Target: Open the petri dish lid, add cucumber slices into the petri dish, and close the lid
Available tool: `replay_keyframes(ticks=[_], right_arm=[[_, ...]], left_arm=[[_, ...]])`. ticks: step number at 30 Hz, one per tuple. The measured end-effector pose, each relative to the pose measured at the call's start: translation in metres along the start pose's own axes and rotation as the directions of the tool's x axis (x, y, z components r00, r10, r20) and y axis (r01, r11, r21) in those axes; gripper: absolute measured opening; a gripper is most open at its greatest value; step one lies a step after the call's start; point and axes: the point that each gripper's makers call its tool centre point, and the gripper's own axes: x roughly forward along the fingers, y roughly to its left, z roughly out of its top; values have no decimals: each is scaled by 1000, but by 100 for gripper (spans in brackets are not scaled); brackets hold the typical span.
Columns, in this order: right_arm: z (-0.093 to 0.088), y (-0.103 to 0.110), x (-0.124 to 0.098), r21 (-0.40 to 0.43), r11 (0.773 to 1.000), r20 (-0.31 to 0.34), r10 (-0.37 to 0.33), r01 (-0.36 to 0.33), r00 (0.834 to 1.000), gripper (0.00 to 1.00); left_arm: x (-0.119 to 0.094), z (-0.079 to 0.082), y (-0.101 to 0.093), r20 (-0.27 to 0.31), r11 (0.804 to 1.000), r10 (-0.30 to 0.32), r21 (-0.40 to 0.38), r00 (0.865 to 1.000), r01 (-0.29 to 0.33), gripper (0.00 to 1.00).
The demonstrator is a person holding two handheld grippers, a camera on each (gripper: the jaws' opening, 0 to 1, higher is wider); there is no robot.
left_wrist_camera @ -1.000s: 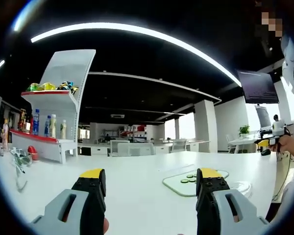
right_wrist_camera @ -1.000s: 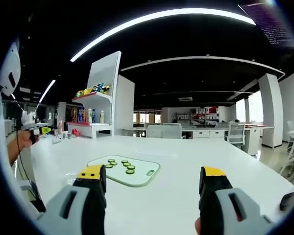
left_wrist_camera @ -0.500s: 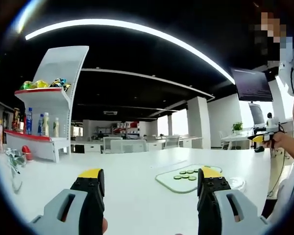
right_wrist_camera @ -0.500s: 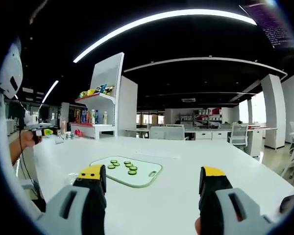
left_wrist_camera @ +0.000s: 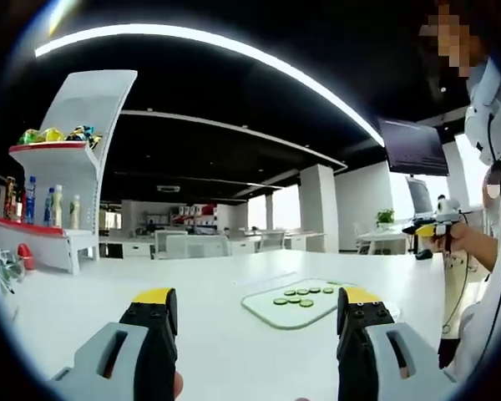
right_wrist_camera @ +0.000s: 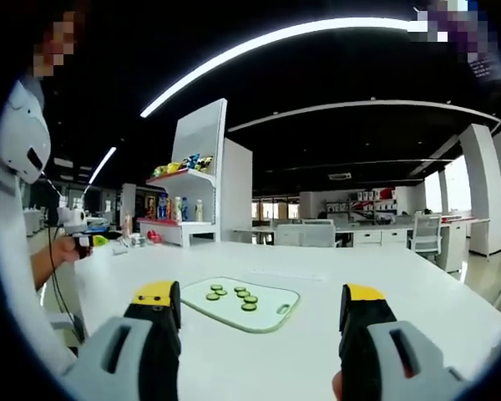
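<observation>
A pale green cutting board (left_wrist_camera: 294, 302) lies on the white table (left_wrist_camera: 217, 334), with several dark green cucumber slices (left_wrist_camera: 301, 296) on it. My left gripper (left_wrist_camera: 257, 299) is open and empty, its yellow-tipped jaws low over the table short of the board. In the right gripper view the same cutting board (right_wrist_camera: 242, 302) and its cucumber slices (right_wrist_camera: 235, 294) sit ahead between the jaws. My right gripper (right_wrist_camera: 259, 299) is also open, holding nothing. I cannot make out a petri dish clearly in either view.
A white shelf unit (left_wrist_camera: 54, 213) with bottles and snack packs stands at the table's far left; the same shelf unit (right_wrist_camera: 190, 209) is in the right gripper view too. A person's hand (left_wrist_camera: 472, 242) and body flank the table edge. Desks and chairs fill the background.
Both cameras have swung: the board and shelf slid left in the left gripper view and right in the right gripper view. Both grippers stayed open; nothing on the table moved.
</observation>
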Motion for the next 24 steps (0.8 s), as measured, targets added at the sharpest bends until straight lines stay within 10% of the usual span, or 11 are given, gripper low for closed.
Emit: replay_keyframes(ticks=[24], right_arm=[[15,51,8,-44,976,27,216,-215,976,78]], left_arm=[[10,-14,-54,-92,978,-200,43,975,205,79]])
